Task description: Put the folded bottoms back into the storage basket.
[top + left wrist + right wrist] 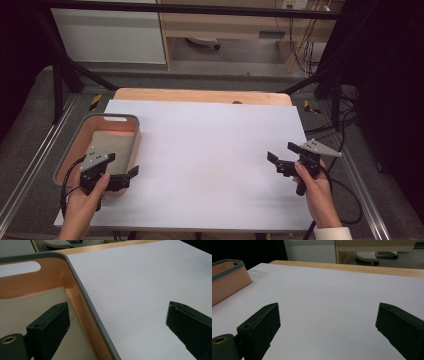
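Observation:
A peach bin with a grey rim (pixel 112 116) stands at the table's left side, with a beige cloth (pixel 112 145) lying flat inside it. My left gripper (pixel 127 176) hovers at the bin's near right corner, open and holding nothing. In the left gripper view its jaws straddle the bin's rim (pixel 82 287): one jaw is over the cloth (pixel 20 310), the other over the white sheet. My right gripper (pixel 283 152) is held above the right part of the white sheet (pixel 210 150), open and empty. The right gripper view shows the bin (pixel 227 263) far off to the left.
The white sheet covers most of a wooden table (pixel 200 95). Black frame struts (pixel 60 75) rise at both back corners. Cables (pixel 345 125) hang by the right edge. A cabinet and a chair base (pixel 202 42) stand on the floor beyond the table.

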The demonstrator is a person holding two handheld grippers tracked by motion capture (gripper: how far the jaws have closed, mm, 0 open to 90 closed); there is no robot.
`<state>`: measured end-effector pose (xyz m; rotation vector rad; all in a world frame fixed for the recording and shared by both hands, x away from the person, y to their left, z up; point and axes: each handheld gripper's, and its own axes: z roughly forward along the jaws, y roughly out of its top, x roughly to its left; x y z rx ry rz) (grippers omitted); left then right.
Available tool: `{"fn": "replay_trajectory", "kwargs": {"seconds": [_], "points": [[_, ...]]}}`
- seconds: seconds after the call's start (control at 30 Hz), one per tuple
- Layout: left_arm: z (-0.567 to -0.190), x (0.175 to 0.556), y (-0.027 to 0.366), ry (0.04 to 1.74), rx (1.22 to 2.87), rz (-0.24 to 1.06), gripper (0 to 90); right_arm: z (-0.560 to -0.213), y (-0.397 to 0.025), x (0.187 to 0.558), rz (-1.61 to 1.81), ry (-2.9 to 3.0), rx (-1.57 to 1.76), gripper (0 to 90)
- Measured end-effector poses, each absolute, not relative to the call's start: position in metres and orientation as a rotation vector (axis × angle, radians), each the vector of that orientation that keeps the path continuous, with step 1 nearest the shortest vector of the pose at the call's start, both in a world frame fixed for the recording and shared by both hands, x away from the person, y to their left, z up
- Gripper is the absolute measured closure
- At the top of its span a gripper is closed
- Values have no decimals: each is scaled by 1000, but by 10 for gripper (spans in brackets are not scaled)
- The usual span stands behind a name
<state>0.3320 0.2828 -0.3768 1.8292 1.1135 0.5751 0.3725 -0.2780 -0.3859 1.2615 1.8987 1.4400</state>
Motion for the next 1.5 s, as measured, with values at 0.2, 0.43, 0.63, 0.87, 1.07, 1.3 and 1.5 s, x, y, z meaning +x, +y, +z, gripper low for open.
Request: {"fn": "replay_trajectory", "kwargs": {"seconds": [0.2, 0.43, 0.63, 0.87, 1.07, 1.3, 1.5], "points": [[-377, 332, 282, 1108, 1831, 575, 54, -396, -278, 364, 1444, 1894, 1264, 59], [-378, 332, 281, 1104, 1831, 570, 54, -409, -278, 356, 1429, 1892, 1261, 58], [-378, 331, 281, 1098, 1830, 566, 54, -416, -277, 350, 1429, 1896, 1265, 58], [-378, 331, 279, 1089, 1831, 563, 54, -423, -274, 345, 1434, 1909, 1259, 58], [-379, 331, 278, 1079, 1836, 558, 54, -427, -269, 342, 1428, 1929, 1246, 55], [-380, 331, 275, 1060, 1846, 550, 55, -433, -262, 340, 1416, 1960, 1214, 55], [-386, 326, 275, 1050, 1865, 534, 55, -439, -254, 342, 1411, 1991, 1203, 55]]}}
